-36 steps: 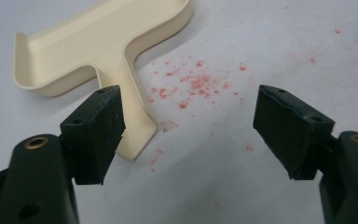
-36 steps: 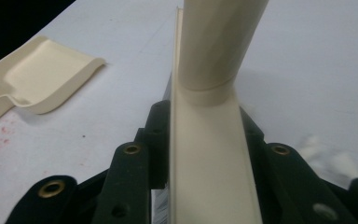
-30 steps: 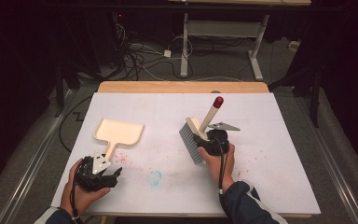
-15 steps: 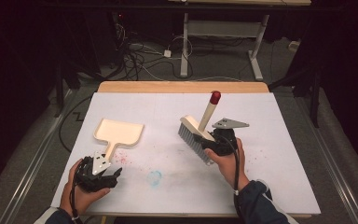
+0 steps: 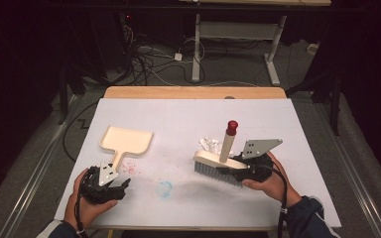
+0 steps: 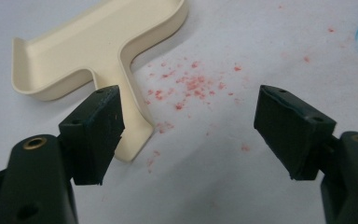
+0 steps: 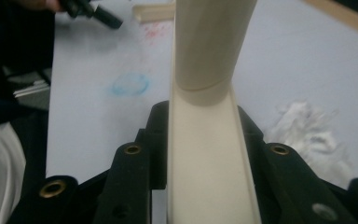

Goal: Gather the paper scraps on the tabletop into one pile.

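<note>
A white table (image 5: pixel 188 124) stands in a dark room, cables on the floor behind. My right gripper (image 5: pixel 248 168) clamps the cream brush (image 5: pixel 217 161) by its back, bristles down, beside white crumbs (image 5: pixel 209 144). My left gripper (image 5: pixel 110 184) rests wide and empty near the dustpan (image 5: pixel 126 141) handle and red crumbs (image 6: pixel 191 86).

The dustpan (image 6: pixel 70 56) just ahead of the left gripper (image 6: pixel 186 126) looks like smooth, slightly glossy cream plastic. The brush (image 5: pixel 218 161) clamped in the right gripper (image 7: pixel 205 154) has a matt cream back and grey bristles. Both grippers' jaws look matt black.
</note>
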Demonstrator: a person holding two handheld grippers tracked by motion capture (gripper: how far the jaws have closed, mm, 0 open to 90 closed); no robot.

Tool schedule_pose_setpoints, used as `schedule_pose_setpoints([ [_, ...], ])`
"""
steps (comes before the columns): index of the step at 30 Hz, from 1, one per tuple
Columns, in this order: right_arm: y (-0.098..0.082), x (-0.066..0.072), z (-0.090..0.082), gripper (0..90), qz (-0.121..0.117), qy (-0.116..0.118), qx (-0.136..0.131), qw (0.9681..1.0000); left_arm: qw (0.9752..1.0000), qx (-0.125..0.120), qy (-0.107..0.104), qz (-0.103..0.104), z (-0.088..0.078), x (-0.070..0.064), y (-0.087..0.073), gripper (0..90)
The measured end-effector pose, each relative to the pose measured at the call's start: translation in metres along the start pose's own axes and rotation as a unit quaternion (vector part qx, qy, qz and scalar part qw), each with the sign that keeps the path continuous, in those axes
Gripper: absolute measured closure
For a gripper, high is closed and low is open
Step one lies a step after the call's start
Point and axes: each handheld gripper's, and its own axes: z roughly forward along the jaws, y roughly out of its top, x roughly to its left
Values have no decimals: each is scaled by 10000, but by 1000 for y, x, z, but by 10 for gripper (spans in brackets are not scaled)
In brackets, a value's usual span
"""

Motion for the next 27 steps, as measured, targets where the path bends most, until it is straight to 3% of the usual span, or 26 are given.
schedule_pose_setpoints([
  [2, -12, -4, 5, 675, -176, 191, 202, 9995, 10000, 10, -2, 24, 0, 0, 0, 235],
  [7, -22, -13, 14, 676, -289, 284, 349, 9986, 10000, -11, 11, 48, 0, -1, 1, 235],
  [16, -18, -48, 26, 674, -217, -30, 254, 9994, 10000, 36, 16, 86, 2, -2, 1, 235],
  [22, -13, -62, 34, 676, -164, -218, 79, 9996, 9999, 34, 44, 113, 2, -3, 2, 235],
  [27, -5, -66, 36, 675, -139, -284, -93, 9995, 9999, -37, 97, 126, -1, -2, 2, 235],
])
